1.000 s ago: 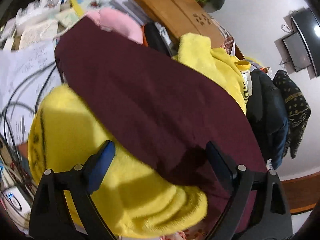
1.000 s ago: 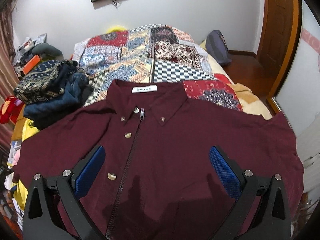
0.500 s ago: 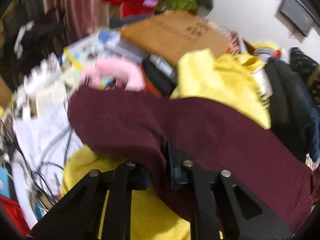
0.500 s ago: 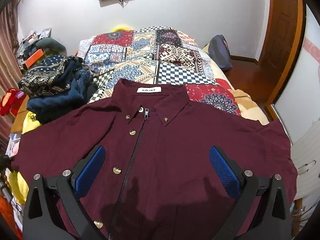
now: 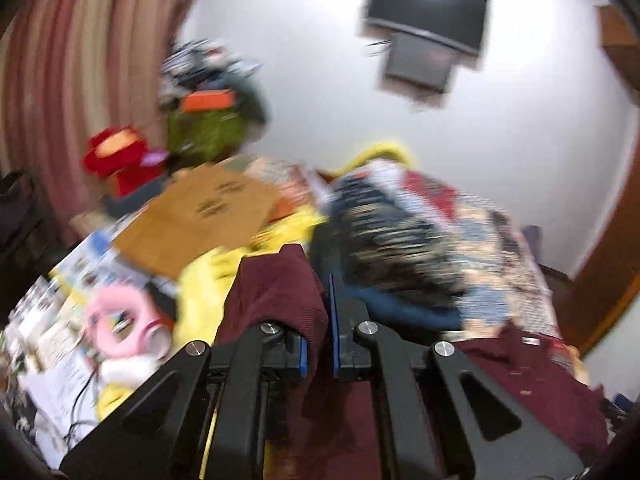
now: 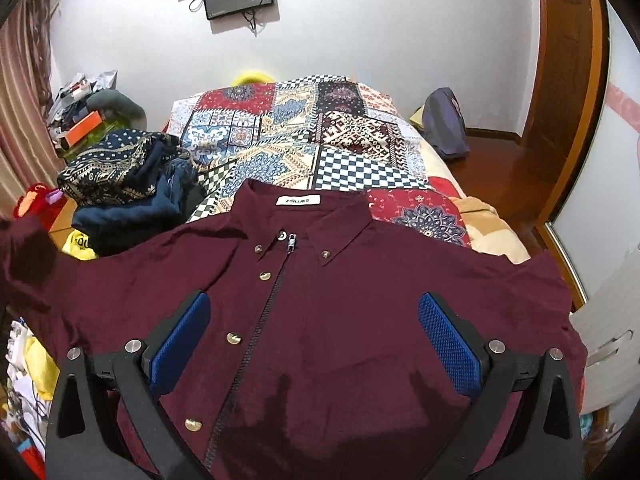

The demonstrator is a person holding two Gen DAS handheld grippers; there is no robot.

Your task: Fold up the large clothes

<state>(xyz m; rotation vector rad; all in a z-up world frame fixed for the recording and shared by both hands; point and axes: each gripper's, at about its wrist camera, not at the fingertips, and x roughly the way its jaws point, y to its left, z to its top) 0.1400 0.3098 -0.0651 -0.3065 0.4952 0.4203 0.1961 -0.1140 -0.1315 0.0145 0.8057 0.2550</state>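
A maroon zip-front shirt (image 6: 340, 292) lies spread face up on the bed, collar away from me. My right gripper (image 6: 316, 344) is open and empty, hovering over the shirt's chest. My left gripper (image 5: 318, 340) is shut on the shirt's left sleeve (image 5: 280, 292) and holds it lifted; the view is blurred. In the right wrist view that sleeve (image 6: 24, 244) rises at the far left edge. The rest of the shirt (image 5: 532, 380) shows at the lower right of the left wrist view.
A patchwork bedspread (image 6: 304, 136) covers the bed. A pile of dark blue patterned clothes (image 6: 128, 184) sits left of the shirt. Yellow fleece (image 5: 208, 284), a cardboard sheet (image 5: 200, 220) and clutter lie beside the bed on the left. A wooden door (image 6: 568, 80) stands right.
My left gripper closed on the sleeve and lifted it, swinging up and toward the bed. The right gripper drew back slightly and stayed open.
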